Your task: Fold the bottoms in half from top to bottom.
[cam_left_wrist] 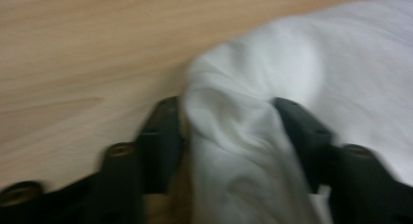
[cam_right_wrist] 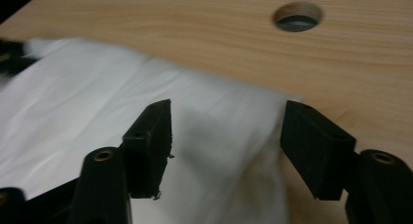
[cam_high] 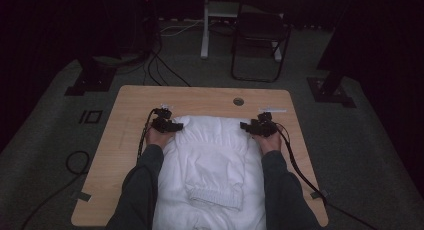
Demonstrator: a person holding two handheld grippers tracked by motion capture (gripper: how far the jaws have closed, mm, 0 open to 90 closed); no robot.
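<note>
From the high view, the white sweater [cam_high: 212, 165] lies flat on the tabletop [cam_high: 130, 102], spread out between your two arms. Its long way runs from you toward the far edge. The ribbed collar sits near you, folded onto the body, so the neck end points back at you and the bottom hem lies far away. You hold the left gripper [cam_high: 172, 125] at the far left corner of the hem and the right gripper [cam_high: 250, 126] at the far right corner. That looks like a good spot to grab both corners at once, so you can lift or fold the hem evenly.

In the left gripper view, a bunched fold of the sweater [cam_left_wrist: 234, 151] stands up between the two black fingers [cam_left_wrist: 160, 136]. The cloth fills the gap and seems to touch both sides, but the picture is blurry, so I cannot tell if you are really pinching it.

In the right gripper view, your fingers [cam_right_wrist: 148, 146] stand wide apart and hold nothing. The sweater [cam_right_wrist: 97, 117] lies flat under them, with its edge running just in front of the tips. A round hole [cam_right_wrist: 298, 17] in the tabletop sits farther off, well apart from the cloth.
</note>
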